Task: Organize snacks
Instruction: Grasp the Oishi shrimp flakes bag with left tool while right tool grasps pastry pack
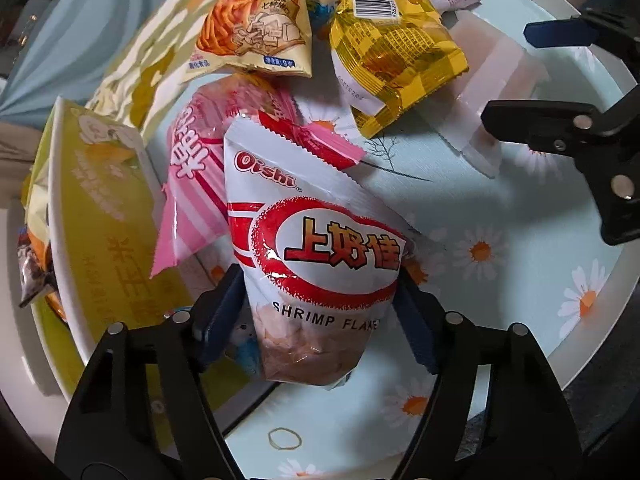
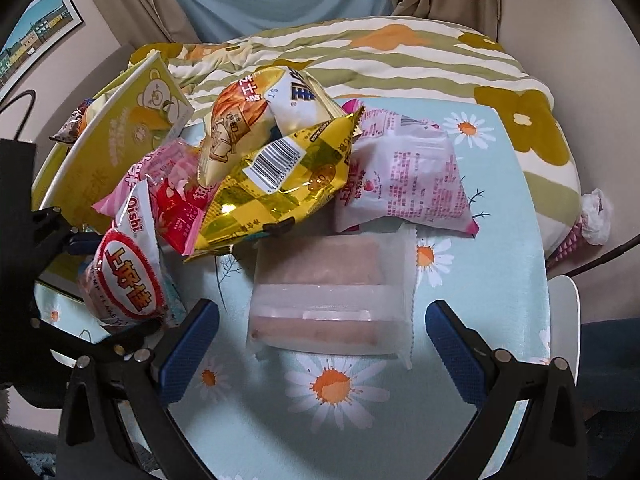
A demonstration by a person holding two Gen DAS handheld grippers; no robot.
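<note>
White and red, the Oishi shrimp flakes bag point(image 1: 320, 256) stood on the daisy-print counter point(image 1: 520, 216) beside the snack pile, with the left claw point(image 1: 320, 300) clamped on its lower sides. The right claw point(image 2: 320, 340) hung spread wide over a translucent pink wafer pack point(image 2: 332, 300), touching nothing.

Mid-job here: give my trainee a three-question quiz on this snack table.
1. True or false: the left hand-held gripper grips the white-and-red Oishi shrimp flakes bag.
2. What lies in front of the open right hand-held gripper? A) translucent plastic packet of pink wafers B) yellow foil bag C) rubber band
3. What pattern covers the pale blue tablecloth?

Key: 1 true; 2 A; 3 daisies.
</note>
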